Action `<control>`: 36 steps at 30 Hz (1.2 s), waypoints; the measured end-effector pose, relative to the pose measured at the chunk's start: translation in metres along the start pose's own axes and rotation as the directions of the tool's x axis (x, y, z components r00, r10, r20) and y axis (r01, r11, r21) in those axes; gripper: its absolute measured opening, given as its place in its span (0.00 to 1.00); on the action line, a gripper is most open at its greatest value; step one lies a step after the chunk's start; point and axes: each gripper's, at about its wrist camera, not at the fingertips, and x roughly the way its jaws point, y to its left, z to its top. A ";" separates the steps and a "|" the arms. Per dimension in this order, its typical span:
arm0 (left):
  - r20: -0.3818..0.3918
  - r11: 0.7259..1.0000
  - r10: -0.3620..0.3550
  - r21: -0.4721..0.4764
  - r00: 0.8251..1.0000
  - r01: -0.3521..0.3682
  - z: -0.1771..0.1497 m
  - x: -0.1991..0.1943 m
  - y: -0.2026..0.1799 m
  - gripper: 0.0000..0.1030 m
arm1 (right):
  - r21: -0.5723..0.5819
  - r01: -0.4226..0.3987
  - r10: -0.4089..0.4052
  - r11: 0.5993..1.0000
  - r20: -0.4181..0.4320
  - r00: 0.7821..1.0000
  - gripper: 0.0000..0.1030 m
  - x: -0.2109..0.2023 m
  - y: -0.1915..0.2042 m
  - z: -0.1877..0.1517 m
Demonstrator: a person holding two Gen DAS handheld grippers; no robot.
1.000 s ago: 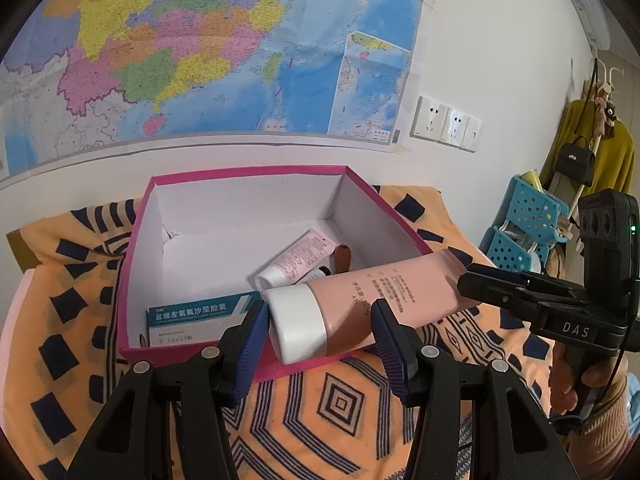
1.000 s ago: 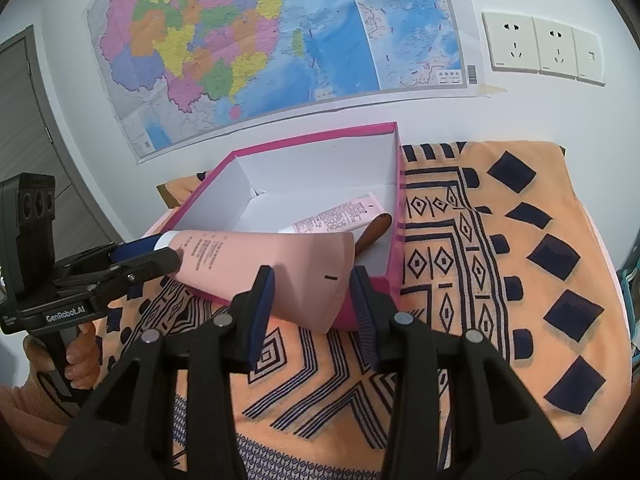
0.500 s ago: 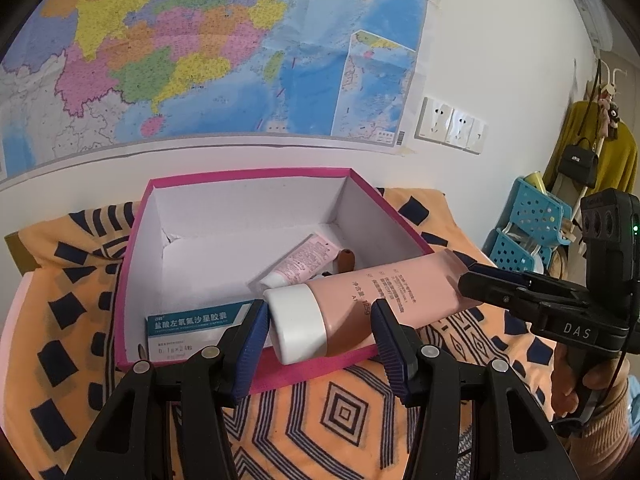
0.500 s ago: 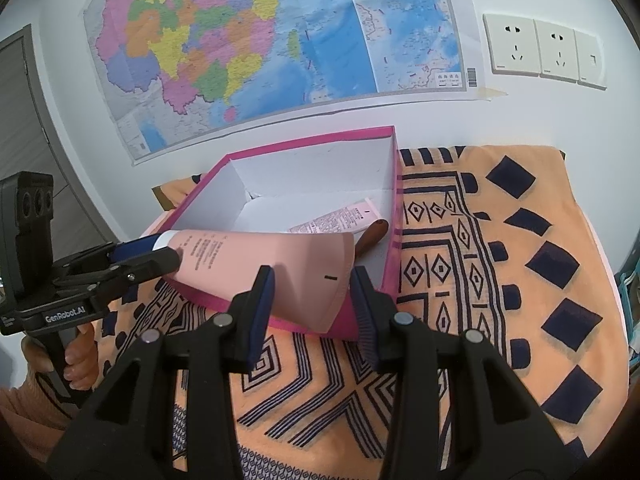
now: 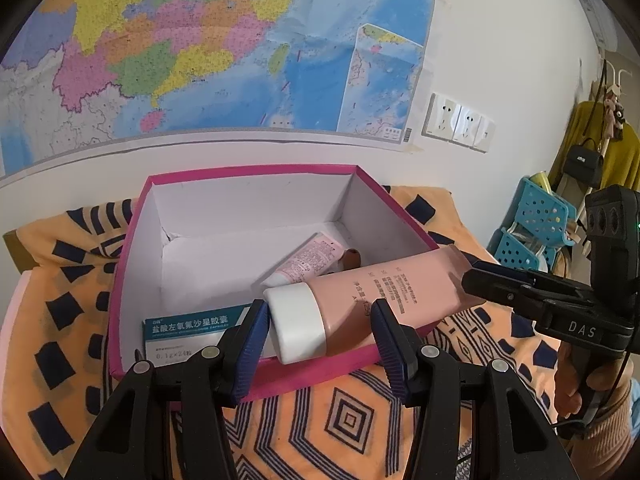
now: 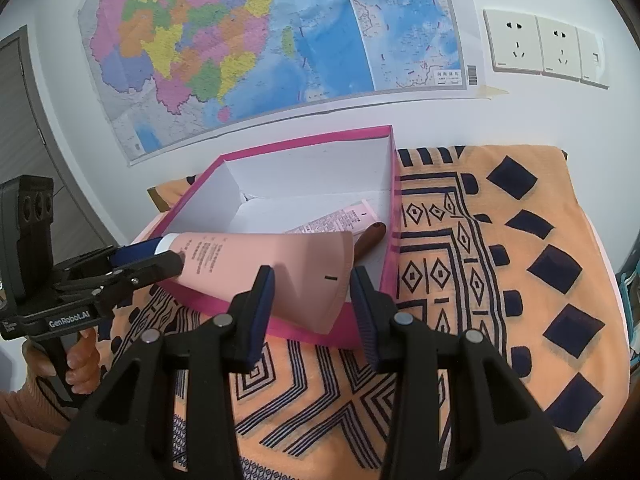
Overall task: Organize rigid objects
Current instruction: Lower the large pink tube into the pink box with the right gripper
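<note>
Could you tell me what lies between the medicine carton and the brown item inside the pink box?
In the left wrist view, the small pink tube lies between the medicine carton and the brown item.

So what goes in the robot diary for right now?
left gripper: shut on pink tube cap | right gripper: shut on crimped end | tube over pink box

Ahead of your grippers, a large multicoloured paper wall map point(image 5: 224, 52) hangs on the white painted wall point(image 6: 500, 120), with a row of white plastic sockets point(image 6: 544, 46) beside it. Off to your right stand stacked blue perforated plastic baskets point(image 5: 536, 224) and a hanging mustard-yellow garment point(image 5: 616, 156).
</note>
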 end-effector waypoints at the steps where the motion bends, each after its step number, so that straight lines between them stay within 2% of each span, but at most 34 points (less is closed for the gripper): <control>1: 0.000 1.000 0.001 0.001 1.000 -0.001 0.000 0.000 0.000 0.51 | 0.001 0.001 -0.001 1.000 0.000 1.000 0.41 0.001 0.000 0.001; 36: -0.010 1.000 0.001 -0.009 1.000 -0.001 0.006 0.016 0.005 0.51 | 0.016 0.023 -0.022 1.000 -0.014 1.000 0.41 0.016 -0.007 0.006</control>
